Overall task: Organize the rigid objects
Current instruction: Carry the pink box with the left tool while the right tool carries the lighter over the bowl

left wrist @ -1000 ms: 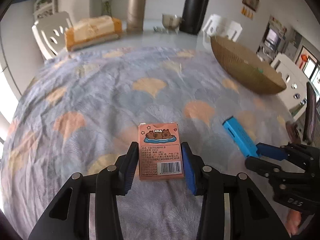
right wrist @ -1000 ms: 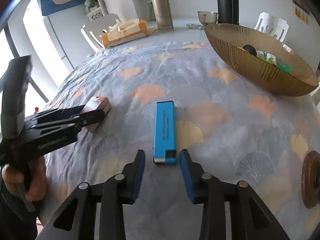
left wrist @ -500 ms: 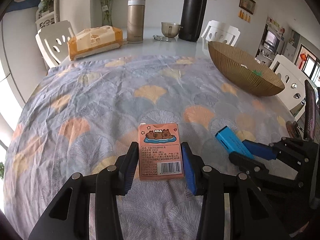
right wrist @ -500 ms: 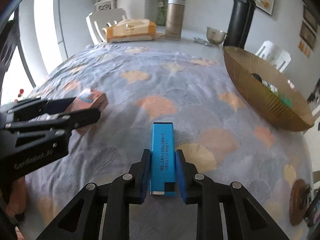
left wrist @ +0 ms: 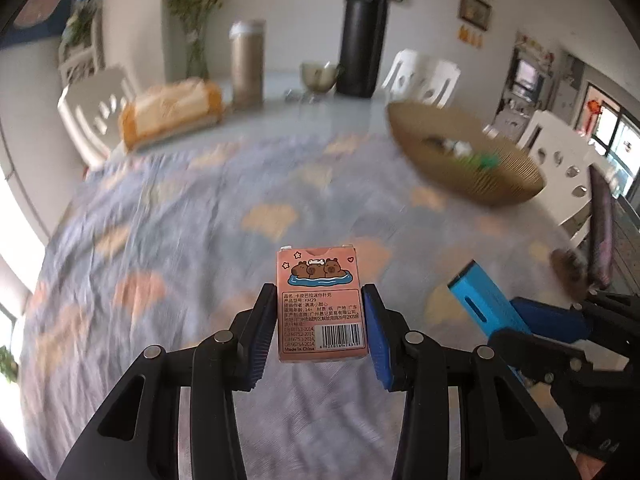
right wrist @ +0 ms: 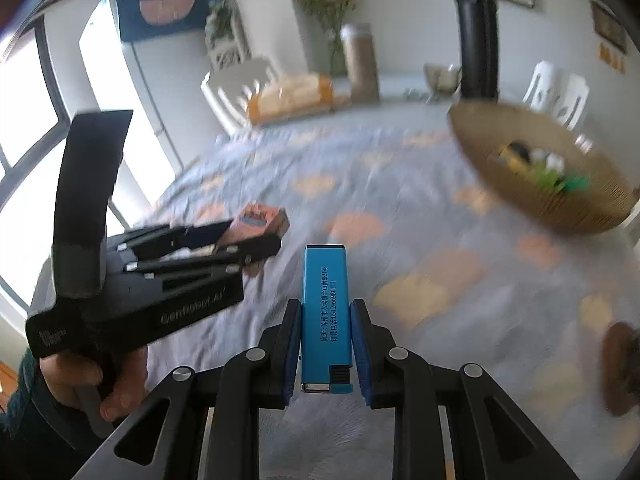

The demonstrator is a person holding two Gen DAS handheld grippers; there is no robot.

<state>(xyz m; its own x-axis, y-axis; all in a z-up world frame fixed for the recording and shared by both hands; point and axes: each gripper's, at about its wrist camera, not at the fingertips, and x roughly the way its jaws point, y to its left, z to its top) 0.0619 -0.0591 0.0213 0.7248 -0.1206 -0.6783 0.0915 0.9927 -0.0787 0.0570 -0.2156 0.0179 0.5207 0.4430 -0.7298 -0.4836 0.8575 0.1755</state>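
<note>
My left gripper is shut on a pink card box with a capybara picture and holds it above the patterned tablecloth. My right gripper is shut on a long blue lighter and holds it up off the cloth. The lighter also shows in the left wrist view, at the right. The pink box and left gripper show in the right wrist view, at the left. A woven brown bowl with several small items stands at the far right; it also shows in the left wrist view.
At the table's far end stand a tissue pack, a tan tumbler, a small metal bowl and a tall black flask. White chairs ring the table. A brown coaster lies at the right edge.
Both grippers have risen off the cloth with their objects. The right gripper closed on the blue lighter about a second ago. The view now tilts up toward the bowl.
</note>
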